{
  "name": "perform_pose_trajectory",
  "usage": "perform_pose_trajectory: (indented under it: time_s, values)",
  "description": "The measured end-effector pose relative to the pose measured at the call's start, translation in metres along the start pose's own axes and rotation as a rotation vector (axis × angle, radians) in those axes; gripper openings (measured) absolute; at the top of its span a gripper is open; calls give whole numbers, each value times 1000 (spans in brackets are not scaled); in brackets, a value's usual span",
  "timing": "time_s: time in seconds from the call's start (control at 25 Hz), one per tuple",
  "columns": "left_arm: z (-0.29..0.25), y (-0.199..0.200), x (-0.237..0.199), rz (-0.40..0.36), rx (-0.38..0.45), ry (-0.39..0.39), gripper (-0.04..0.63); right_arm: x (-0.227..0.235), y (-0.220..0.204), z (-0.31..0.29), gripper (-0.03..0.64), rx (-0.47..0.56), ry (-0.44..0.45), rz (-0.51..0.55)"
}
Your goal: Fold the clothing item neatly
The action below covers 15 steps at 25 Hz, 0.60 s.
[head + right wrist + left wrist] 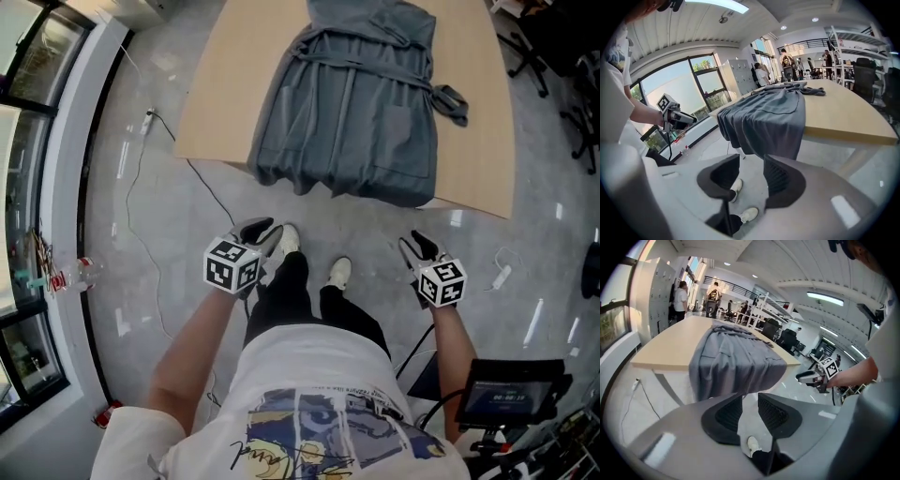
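Spread lengthwise on the pale wooden counter (214,105): a grey cloth garment with a tied belt (352,103), belt running across the middle with its loose end lying at the right side, hem hanging in soft folds over the near edge toward the person. Below that edge, out over the grey polished floor (141,234), the left hand-held gripper (261,232), pointed forward and down, well apart from the hanging hem, jaws standing a narrow gap apart and gripping nothing. Across from it, the right hand-held gripper (417,246), also low over the floor and short of the garment, jaws parted somewhat wider and likewise empty. Between the two, a pair of white shoes (288,240) planted on the floor just in front of the counter. Neither tool touching cloth or counter.
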State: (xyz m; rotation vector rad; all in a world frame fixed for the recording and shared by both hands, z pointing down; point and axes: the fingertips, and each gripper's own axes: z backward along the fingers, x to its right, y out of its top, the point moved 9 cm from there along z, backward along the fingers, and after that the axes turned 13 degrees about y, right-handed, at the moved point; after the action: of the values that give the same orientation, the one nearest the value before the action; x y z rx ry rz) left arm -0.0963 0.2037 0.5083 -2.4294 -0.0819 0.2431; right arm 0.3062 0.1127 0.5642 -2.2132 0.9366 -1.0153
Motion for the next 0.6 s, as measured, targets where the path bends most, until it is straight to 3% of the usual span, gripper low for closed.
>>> perform_pose_trajectory:
  time_s: [0.36, 0.6]
  values:
    - [-53, -30, -82, 72, -112, 137, 175, 45, -15, -29, 221, -45, -54, -108]
    - [-92, -30, -108, 82, -186, 129, 261, 71, -16, -27, 253, -82, -104, -152]
